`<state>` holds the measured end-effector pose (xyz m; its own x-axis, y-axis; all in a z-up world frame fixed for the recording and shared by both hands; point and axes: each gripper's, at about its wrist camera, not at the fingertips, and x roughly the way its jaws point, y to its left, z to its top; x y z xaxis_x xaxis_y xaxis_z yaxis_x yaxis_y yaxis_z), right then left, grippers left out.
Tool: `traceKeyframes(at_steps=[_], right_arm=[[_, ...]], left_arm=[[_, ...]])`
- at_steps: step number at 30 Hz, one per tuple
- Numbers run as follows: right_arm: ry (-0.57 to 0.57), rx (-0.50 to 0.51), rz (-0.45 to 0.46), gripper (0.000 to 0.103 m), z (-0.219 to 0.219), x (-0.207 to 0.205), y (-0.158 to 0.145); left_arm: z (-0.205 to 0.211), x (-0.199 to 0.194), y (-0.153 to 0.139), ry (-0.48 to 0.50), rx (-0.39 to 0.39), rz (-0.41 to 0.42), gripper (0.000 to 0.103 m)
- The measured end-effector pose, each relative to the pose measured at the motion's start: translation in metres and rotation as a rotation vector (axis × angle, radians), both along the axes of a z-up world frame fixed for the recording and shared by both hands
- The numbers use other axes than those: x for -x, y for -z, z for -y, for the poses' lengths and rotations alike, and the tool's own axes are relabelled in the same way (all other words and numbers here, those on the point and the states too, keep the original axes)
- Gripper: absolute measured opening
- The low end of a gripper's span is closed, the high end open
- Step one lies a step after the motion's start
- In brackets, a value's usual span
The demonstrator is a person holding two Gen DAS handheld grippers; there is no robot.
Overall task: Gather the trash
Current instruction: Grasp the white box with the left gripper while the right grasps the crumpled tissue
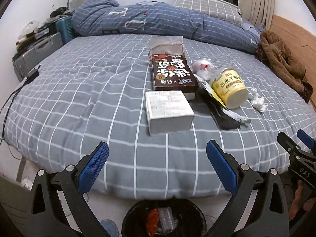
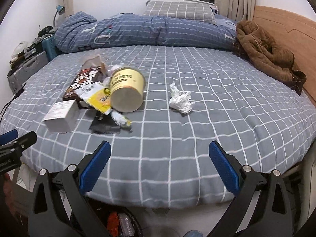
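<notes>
Trash lies in a loose cluster on the grey checked bed sheet (image 1: pixel 79 102): a yellow paper cup (image 1: pixel 230 87) on its side with Chinese characters on its label, too small to make out fully, its base facing the cameras; a torn yellow-and-white wrapper (image 2: pixel 98 98) touching the cup's left side; a black flat packet (image 2: pixel 104 125) partly under that wrapper; and a crumpled white tissue (image 2: pixel 180 100) lying apart to the cup's right. A dark brown box (image 1: pixel 172 74) with large white Chinese lettering sits just left of the cup, a clear plastic bag (image 1: pixel 167 46) behind it and a white box (image 1: pixel 168 111) with fine printed text, unreadable, just in front. A balled clear wrapper with a red spot (image 1: pixel 203 67) rests behind the cup. Both grippers hang over the near edge of the bed with nothing between their blue pads: the left gripper (image 1: pixel 157 165) stands wide apart, and so does the right gripper (image 2: pixel 159 164), whose body in the left view bears the letters "DAS". Below them a black bin (image 1: pixel 164 217) holds something orange and clear plastic. A folded blue quilt (image 2: pixel 146 32) carries large pale letters, a "T" among them.
</notes>
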<state>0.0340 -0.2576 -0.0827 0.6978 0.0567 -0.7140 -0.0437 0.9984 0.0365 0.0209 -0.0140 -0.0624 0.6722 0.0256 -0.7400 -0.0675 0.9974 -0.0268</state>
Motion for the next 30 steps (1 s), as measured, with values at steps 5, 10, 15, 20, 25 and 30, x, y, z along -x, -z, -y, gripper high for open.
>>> traceKeyframes(at_steps=[5, 10, 15, 20, 25, 30], right_arm=[[0.018, 0.019, -0.003, 0.095, 0.007, -0.03, 0.006], [0.047, 0.012, -0.014, 0.094, 0.018, -0.064, 0.013], [0.058, 0.019, -0.032, 0.09, 0.023, -0.093, 0.023], [0.07, 0.016, -0.058, 0.087, 0.028, -0.119, 0.036], [0.066, 0.013, -0.093, 0.076, 0.031, -0.137, 0.049], [0.055, 0.008, -0.114, 0.062, 0.032, -0.145, 0.055]], left_arm=[[0.004, -0.025, 0.005, 0.019, -0.016, -0.008, 0.097], [0.005, -0.05, 0.011, 0.023, -0.019, -0.023, 0.097], [0.007, -0.072, 0.02, 0.023, -0.017, -0.045, 0.097], [0.01, -0.089, 0.03, 0.019, -0.011, -0.065, 0.097], [0.014, -0.097, 0.034, 0.022, -0.014, -0.072, 0.095], [0.014, -0.103, 0.04, 0.026, -0.008, -0.099, 0.079]])
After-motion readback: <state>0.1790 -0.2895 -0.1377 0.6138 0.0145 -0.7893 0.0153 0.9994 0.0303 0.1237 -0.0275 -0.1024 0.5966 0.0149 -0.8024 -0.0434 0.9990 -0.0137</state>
